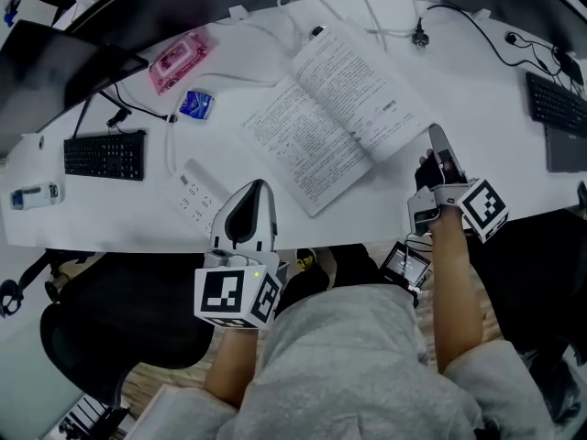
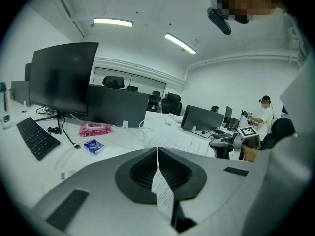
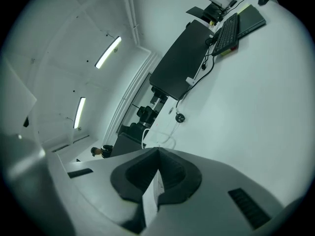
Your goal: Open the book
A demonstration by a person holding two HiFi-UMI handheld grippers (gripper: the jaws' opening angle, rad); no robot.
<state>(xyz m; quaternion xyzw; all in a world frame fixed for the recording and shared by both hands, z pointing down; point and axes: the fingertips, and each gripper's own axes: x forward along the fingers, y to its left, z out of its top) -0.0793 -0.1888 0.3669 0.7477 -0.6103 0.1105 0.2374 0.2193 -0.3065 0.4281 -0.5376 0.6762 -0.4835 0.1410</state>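
The book (image 1: 335, 113) lies open and flat on the white table (image 1: 119, 209), its printed pages facing up, in the middle of the head view. My left gripper (image 1: 260, 184) is over the table's near edge, left of the book and apart from it, jaws shut and empty. In the left gripper view the gripper (image 2: 157, 149) points toward the book's pages (image 2: 179, 140). My right gripper (image 1: 435, 132) sits just right of the book's near right corner, shut with nothing in it. The right gripper view shows the gripper (image 3: 157, 151) over bare table; no book appears there.
On the left are a black keyboard (image 1: 105, 155), a pink pack (image 1: 181, 58), a blue packet (image 1: 195, 104) and a white power strip (image 1: 197, 193). A plug and cables (image 1: 420, 37) lie behind the book. Another keyboard (image 1: 556, 104) is at the far right. A monitor (image 2: 64, 77) stands behind.
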